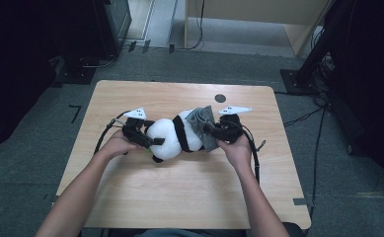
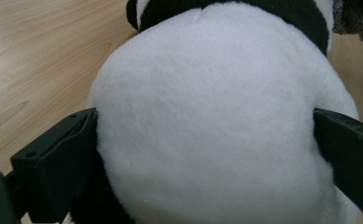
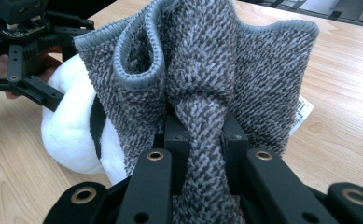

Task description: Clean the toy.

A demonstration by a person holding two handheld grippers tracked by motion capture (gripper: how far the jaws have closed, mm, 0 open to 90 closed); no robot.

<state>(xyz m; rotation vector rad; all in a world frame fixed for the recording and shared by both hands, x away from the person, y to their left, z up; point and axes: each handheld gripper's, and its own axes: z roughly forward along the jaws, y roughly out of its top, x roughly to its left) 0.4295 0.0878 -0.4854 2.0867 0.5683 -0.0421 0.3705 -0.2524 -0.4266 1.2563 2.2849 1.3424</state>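
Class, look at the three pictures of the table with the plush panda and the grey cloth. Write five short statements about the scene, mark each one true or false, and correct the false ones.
1. The right gripper pinches a fold of the grey cloth. True.
2. The left gripper has its jaws on either side of the plush panda. True.
3. The panda stands upright on the wooden table. False: it lies on its side.
4. The grey cloth is spread flat on the table away from the panda. False: it is bunched up against the panda's head end.
5. The table is made of glass. False: it is light wood.
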